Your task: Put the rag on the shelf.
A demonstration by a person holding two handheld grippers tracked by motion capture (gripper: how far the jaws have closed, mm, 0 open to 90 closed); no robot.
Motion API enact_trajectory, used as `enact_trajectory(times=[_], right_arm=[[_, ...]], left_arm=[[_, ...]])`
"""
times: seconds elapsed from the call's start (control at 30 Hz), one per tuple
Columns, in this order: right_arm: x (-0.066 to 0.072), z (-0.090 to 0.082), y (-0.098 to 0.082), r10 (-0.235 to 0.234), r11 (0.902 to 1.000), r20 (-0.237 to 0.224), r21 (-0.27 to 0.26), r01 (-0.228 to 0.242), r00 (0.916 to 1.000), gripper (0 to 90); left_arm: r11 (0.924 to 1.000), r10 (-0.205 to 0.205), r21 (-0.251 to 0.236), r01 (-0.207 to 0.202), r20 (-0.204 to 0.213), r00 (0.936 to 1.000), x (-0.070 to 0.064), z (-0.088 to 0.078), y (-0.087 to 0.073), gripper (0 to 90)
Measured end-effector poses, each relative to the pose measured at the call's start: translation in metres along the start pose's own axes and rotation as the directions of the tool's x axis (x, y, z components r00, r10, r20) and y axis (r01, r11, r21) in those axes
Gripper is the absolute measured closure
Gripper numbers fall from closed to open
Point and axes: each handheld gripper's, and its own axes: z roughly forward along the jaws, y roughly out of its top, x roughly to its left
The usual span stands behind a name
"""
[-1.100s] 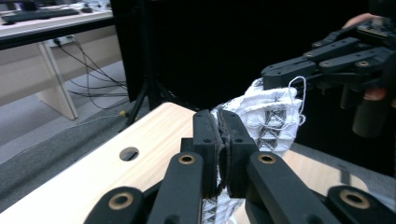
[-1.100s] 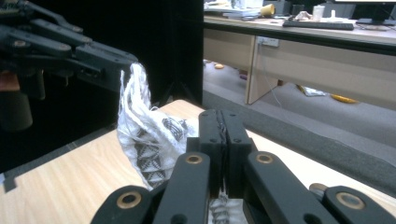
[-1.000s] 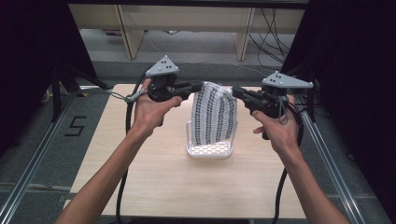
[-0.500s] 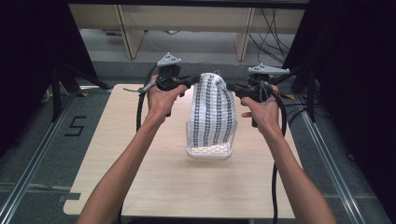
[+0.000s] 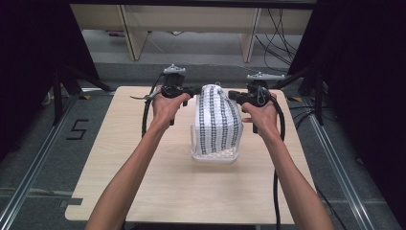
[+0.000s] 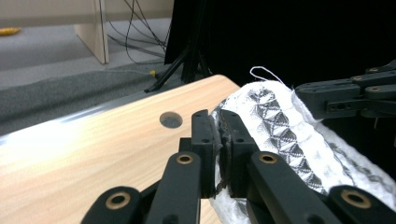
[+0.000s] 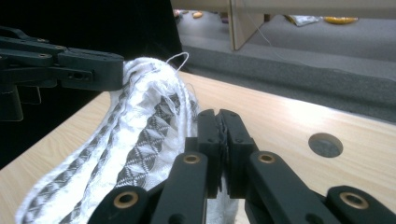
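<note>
A person's two hands hold a white cloth with dark patterned stripes [image 5: 218, 120] stretched over a clear plastic basket [image 5: 214, 154] near the middle of a light wooden tabletop [image 5: 143, 182], a little toward its far edge. In the high view the left gripper [image 5: 194, 90] pinches the cloth's upper far corner on the left side, while the right gripper [image 5: 231, 95] pinches the matching corner on the right; the cloth drapes from those two corners down toward the near edge, covering the basket's top and hanging over its front wall. The left gripper view shows that gripper's black fingers [image 6: 205, 135] closed tight on a bunched fold of the cloth [image 6: 280, 135], with the right gripper [image 6: 299, 95] clamped on the fabric's other end just beyond. The right gripper view mirrors it: the black fingers [image 7: 233, 135] are pressed together on the cloth's edge [image 7: 149, 126], and the left gripper [image 7: 122, 72] bites the far end, a loose white thread [image 7: 180, 58] curling up beside it. Round holes in the tabletop appear near each far corner [image 6: 171, 120]. Both forearms reach in from the near edge, cables trailing from the grippers along the arms.
</note>
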Motion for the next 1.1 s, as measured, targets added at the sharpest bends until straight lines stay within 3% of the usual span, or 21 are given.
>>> enact_trajectory(times=[0.07, 0.1, 0.17, 0.2, 0.27, 0.43, 0.5, 0.63, 0.77, 1.0, 1.03, 1.1], right_arm=[[-0.002, 0.005, -0.003, 0.011, 0.9985, -0.003, 0.055, -0.011, 0.9999, 78.8], [-0.003, 0.007, -0.005, 0.002, 0.9981, 0.020, 0.062, -0.003, 0.9998, 75.8], [-0.002, 0.007, -0.005, 0.008, 0.9974, 0.047, 0.071, -0.011, 0.9989, 71.0], [-0.002, 0.007, -0.005, 0.008, 0.9974, 0.047, 0.071, -0.011, 0.9989, 71.0], [-0.004, 0.007, -0.005, 0.000, 0.9975, 0.056, 0.071, -0.004, 0.9984, 62.5], [-0.003, 0.003, -0.004, 0.020, 0.9976, 0.058, 0.064, -0.024, 0.9981, 55.9], [-0.004, 0.001, -0.004, -0.006, 0.9982, 0.067, 0.060, 0.002, 0.9977, 54.5], [0.000, -0.005, -0.003, 0.036, 0.9982, 0.057, 0.045, -0.039, 0.9977, 52.2], [-0.001, -0.010, -0.002, -0.004, 0.9995, 0.046, 0.033, 0.002, 0.9990, 48.5], [0.001, -0.018, -0.002, -0.008, 0.9996, 0.042, 0.029, 0.007, 0.9991, 46.8], [0.000, -0.020, -0.002, -0.029, 0.9992, 0.048, 0.029, 0.027, 0.9984, 46.6], [0.002, -0.020, -0.003, -0.010, 0.9997, 0.039, 0.025, 0.009, 0.9992, 46.6]], left_arm=[[0.9993, -0.037, 0.002, 0.037, 0.038, 0.9986, 0.004, 0.005, -0.005, 80.4], [0.9987, -0.050, 0.009, 0.049, 0.053, 0.9974, 0.005, 0.007, -0.006, 74.1], [0.9983, -0.057, 0.013, 0.056, 0.034, 0.9978, 0.005, 0.010, -0.008, 59.0], [0.9983, -0.057, 0.013, 0.056, 0.034, 0.9978, 0.005, 0.010, -0.008, 55.8], [0.9985, -0.049, 0.023, 0.049, 0.034, 0.9982, 0.005, 0.010, -0.009, 54.8], [0.9984, -0.053, 0.020, 0.052, 0.054, 0.9971, 0.005, 0.004, -0.010, 51.2], [0.9983, -0.053, 0.026, 0.052, 0.057, 0.9969, 0.003, 0.000, -0.010, 50.4], [0.9983, -0.048, 0.036, 0.046, 0.064, 0.9968, 0.001, -0.005, -0.010, 48.1], [0.9981, -0.048, 0.043, 0.045, 0.073, 0.9962, 0.001, -0.010, -0.010, 44.9], [0.9979, -0.043, 0.053, 0.038, 0.083, 0.9956, 0.000, -0.018, -0.011, 42.1], [0.9977, -0.043, 0.055, 0.039, 0.085, 0.9954, -0.001, -0.019, -0.012, 41.7], [0.9977, -0.044, 0.056, 0.039, 0.090, 0.9950, -0.001, -0.021, -0.012, 41.0]])
